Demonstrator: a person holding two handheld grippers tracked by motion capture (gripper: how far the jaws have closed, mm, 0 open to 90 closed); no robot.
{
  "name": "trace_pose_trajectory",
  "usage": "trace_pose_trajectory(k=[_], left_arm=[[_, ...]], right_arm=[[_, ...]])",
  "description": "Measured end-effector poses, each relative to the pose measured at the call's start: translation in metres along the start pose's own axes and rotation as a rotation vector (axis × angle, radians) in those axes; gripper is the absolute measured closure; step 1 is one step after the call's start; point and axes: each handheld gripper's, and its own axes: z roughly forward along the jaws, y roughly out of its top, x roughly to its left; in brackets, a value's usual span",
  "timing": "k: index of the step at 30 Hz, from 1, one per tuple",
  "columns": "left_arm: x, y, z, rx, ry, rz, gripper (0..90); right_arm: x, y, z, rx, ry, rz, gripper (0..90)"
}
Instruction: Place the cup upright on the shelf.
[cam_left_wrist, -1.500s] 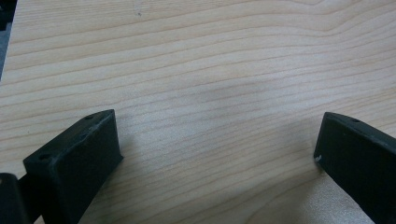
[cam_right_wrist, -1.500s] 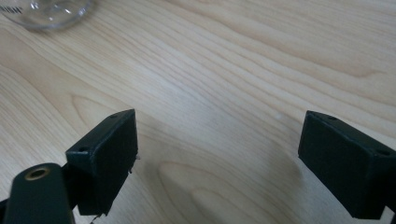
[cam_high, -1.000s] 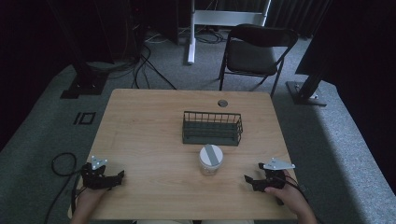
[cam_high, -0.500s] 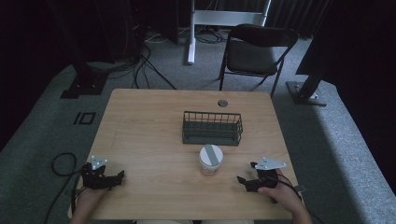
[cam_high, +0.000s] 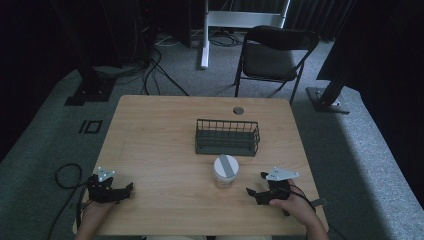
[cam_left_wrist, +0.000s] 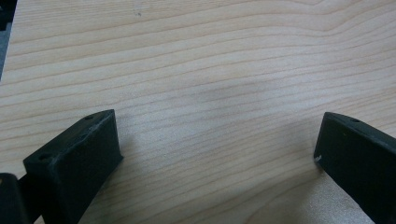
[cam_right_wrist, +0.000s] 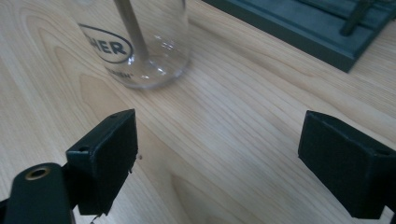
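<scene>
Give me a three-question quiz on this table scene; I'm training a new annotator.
1. True or false: the jar stands inside the basket.
2. Which gripper is nearer the jar: A) left B) right?
3. Fill in: both grippers' jaws are ____.

Key: 1. False; it stands on the table, on the person's side of the basket. 2. B. 3. Open, with nothing between them.
</scene>
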Motion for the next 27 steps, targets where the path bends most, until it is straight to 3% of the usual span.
trace_pose_trajectory(k=[14,27], left_arm=[[0.0,0.0,0.0,0.0,0.0,0.0,0.6],[0.0,0.0,0.0,0.0,0.0,0.0,0.6]], right_arm=[[0.017,0.009,0.016,-0.011,0.051,-0.031,11.8],[0.026,0.02,0.027,-0.042,0.067,-0.051,11.8]])
